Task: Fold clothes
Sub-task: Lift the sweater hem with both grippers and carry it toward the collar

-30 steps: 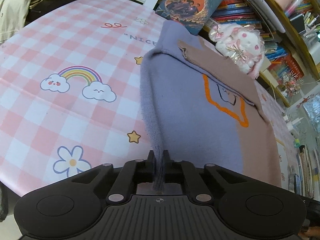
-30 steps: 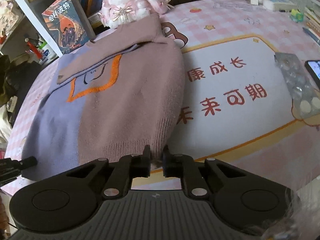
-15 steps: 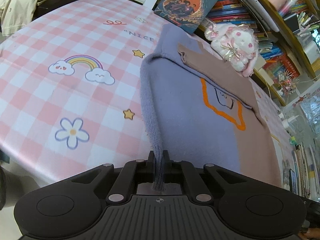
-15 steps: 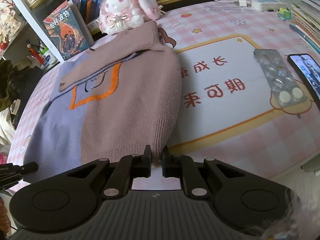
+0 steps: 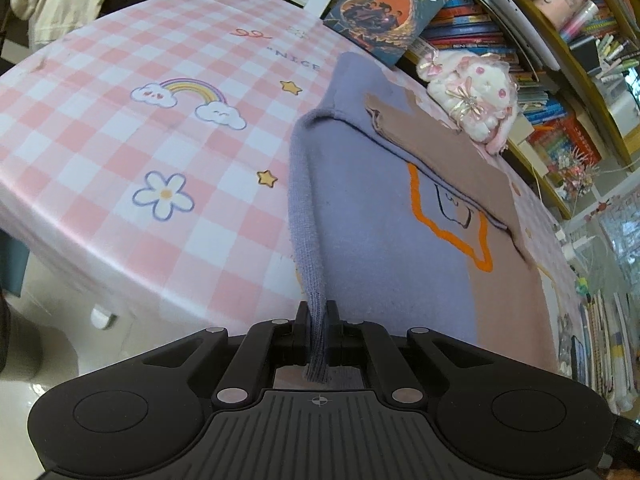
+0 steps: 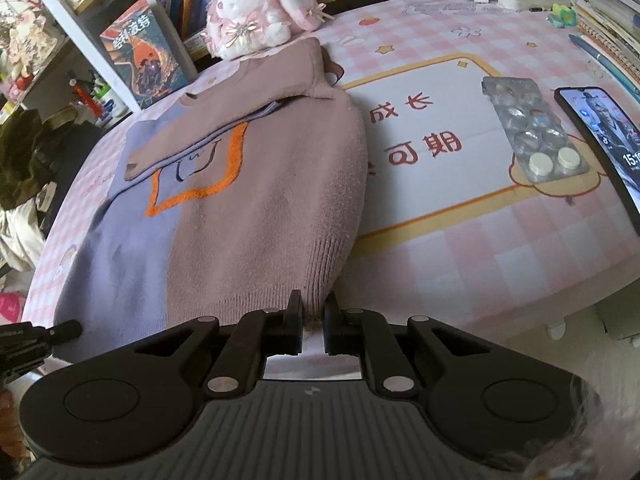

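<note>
Sweater hem drawn back toward the tabletop's near edge

The left gripper (image 5: 318, 316) stays clamped on the lilac hem corner of the sweater (image 5: 384, 240); the right gripper (image 6: 312, 316) pinches the mauve corner. Both have pulled the sweater back along the tabletop (image 5: 120, 152), away from the plush rabbit (image 6: 256, 12), flattening it for a fold.

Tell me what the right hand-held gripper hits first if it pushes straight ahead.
Probably the sweater: the right hand-held gripper already pinches its pink hem, and the body lies directly ahead on the table.
</note>
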`<state>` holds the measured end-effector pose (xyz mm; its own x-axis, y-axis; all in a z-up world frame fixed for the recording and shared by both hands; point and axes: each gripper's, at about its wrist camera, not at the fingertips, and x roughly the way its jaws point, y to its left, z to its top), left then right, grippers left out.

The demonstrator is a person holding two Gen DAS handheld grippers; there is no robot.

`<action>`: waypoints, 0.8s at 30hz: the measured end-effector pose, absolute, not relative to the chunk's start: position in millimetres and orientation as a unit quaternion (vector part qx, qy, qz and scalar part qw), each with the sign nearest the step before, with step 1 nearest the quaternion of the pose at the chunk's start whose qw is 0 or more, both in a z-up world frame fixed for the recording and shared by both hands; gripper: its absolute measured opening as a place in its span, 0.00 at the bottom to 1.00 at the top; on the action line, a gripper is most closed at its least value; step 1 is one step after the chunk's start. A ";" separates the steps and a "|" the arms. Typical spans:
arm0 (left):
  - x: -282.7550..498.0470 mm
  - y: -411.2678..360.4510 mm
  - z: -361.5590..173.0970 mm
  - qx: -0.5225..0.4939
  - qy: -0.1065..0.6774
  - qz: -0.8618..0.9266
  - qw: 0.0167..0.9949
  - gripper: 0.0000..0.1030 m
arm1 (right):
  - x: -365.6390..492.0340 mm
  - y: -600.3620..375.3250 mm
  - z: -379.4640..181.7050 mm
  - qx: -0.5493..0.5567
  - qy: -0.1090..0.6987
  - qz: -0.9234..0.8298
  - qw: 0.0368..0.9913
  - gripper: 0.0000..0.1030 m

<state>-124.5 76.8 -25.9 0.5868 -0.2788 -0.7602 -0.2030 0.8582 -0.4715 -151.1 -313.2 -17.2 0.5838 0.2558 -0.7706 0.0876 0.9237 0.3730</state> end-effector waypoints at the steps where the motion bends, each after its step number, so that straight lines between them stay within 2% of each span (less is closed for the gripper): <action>1: -126.6 77.5 -26.0 -0.268 0.453 -0.021 0.850 0.04 | -152.7 -313.8 -17.3 0.189 0.455 0.052 0.869 0.08; 16: -136.5 75.4 -32.4 -0.280 0.453 -0.008 0.846 0.05 | -164.3 -320.6 -23.8 0.185 0.465 0.095 0.860 0.09; 20: -135.9 74.8 -33.9 -0.278 0.453 -0.008 0.847 0.05 | -162.1 -319.9 -26.7 0.179 0.469 0.098 0.859 0.23; 21: -135.7 74.4 -34.1 -0.277 0.453 -0.009 0.847 0.05 | -161.8 -319.1 -26.6 0.176 0.469 0.100 0.860 0.24; 23: -135.2 73.7 -34.4 -0.276 0.452 -0.011 0.848 0.05 | -161.3 -317.3 -26.6 0.170 0.468 0.105 0.861 0.23; 24: -134.7 73.6 -34.3 -0.276 0.452 -0.011 0.848 0.05 | -160.4 -316.1 -26.9 0.165 0.469 0.106 0.861 0.16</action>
<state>-134.7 73.6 -34.3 0.5918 -0.2688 -0.7599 -0.2298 0.8474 -0.4787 -160.4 -316.1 -26.9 0.5370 0.3373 -0.7732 -0.0266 0.9229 0.3841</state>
